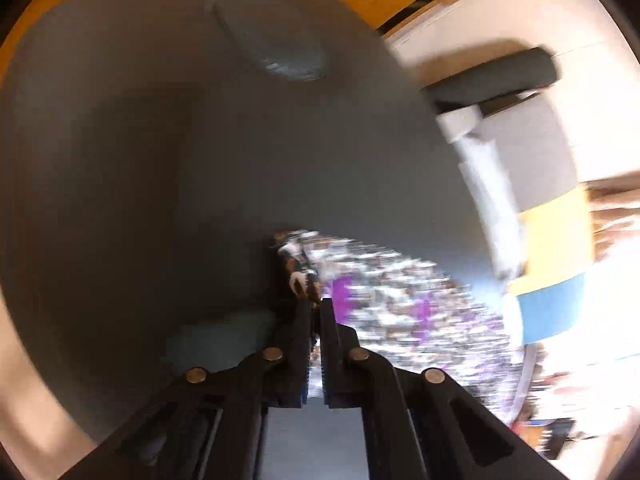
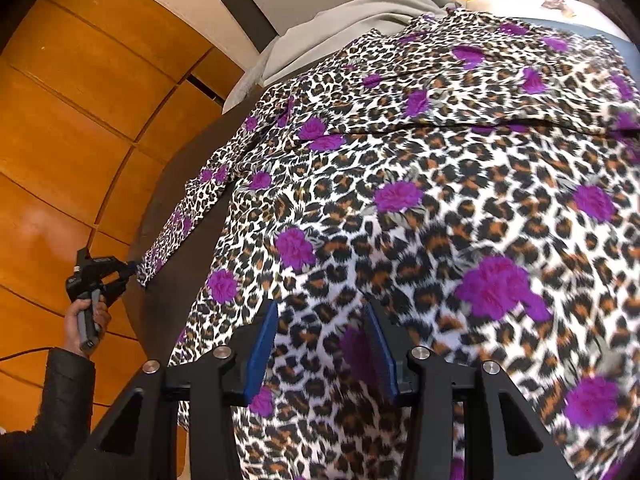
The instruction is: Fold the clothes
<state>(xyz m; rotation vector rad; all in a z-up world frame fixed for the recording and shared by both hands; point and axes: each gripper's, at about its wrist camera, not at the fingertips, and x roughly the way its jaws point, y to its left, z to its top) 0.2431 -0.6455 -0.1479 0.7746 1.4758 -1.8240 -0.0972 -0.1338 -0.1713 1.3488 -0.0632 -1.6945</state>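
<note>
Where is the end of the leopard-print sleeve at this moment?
In the right wrist view it is at the far left, clamped in the left hand-held gripper beside the dark table edge, above the wooden floor.

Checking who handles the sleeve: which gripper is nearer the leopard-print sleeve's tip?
Left. The left gripper pinches the sleeve tip; the right gripper hovers open over the garment's body.

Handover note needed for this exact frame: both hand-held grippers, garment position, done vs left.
Left hand-held gripper: shut on the sleeve end of the leopard-print garment, holding it out past the table's left edge.
Right hand-held gripper: open, fingers apart over the garment body, gripping nothing.
Garment: spread on the grey table; one flap looks folded across the top. A grey garment lies at the far end.
Done: sleeve grasped.
Left: probably fold the sleeve inward, then fold the body.
</note>
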